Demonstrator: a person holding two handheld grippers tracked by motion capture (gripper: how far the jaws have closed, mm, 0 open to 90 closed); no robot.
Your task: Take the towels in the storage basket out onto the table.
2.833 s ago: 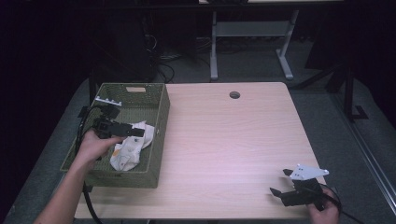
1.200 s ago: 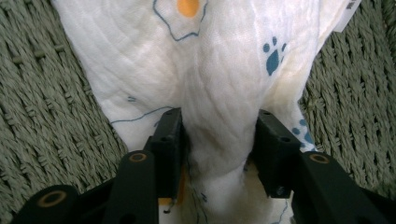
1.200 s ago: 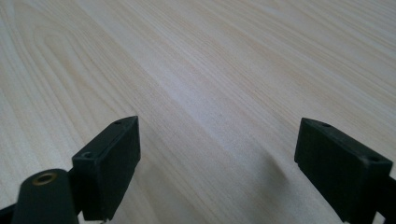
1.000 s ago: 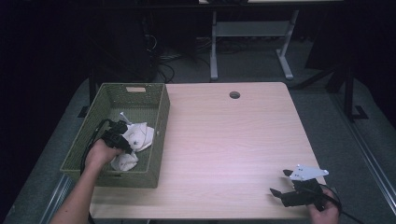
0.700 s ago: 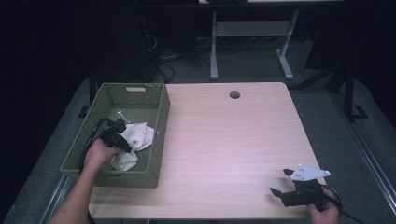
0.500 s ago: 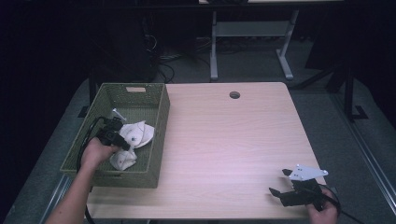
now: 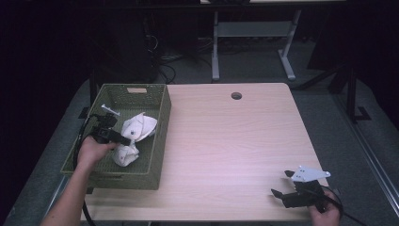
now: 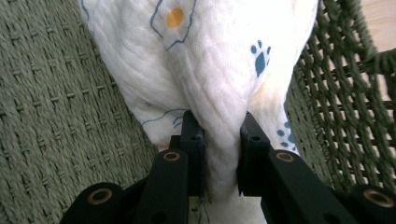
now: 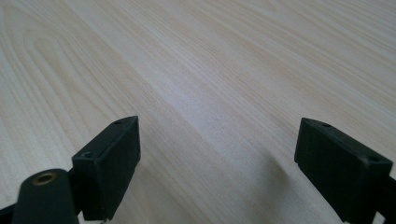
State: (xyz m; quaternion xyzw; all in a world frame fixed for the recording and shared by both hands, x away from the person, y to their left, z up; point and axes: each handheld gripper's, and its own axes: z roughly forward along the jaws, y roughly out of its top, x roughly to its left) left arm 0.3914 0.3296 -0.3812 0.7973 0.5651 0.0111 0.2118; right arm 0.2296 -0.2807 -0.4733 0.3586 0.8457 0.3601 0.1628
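Cloth (image 7: 137, 128), white with small blue paw prints and an orange dot, is bunched inside the green woven basket (image 7: 159, 141) at the left edge of the counter (image 7: 235, 141). A fold of it is pinched between the jaws of the left tool (image 8: 219, 154), which have just been closing and are now clamped on the fabric; in the left gripper view the pleat is seen squeezed tight between the black pads, with the rest of the cloth spreading away above them and the basket weave on either side. The step in hand is judged to be the lifting of the cloth out of the basket. It would be done well if the grip were kept firm and the tool raised straight up until the hanging part is clear of the basket's rim, since a sideways pull could snag the fabric on the weave or drag the light basket along. A second white bundle (image 7: 124, 155) lies just beside the held cloth and should be left undisturbed.

Across the bare wood, well apart at the near right corner, the right tool (image 7: 282, 195) is held low over the counter with its jaws spread wide and nothing between them.
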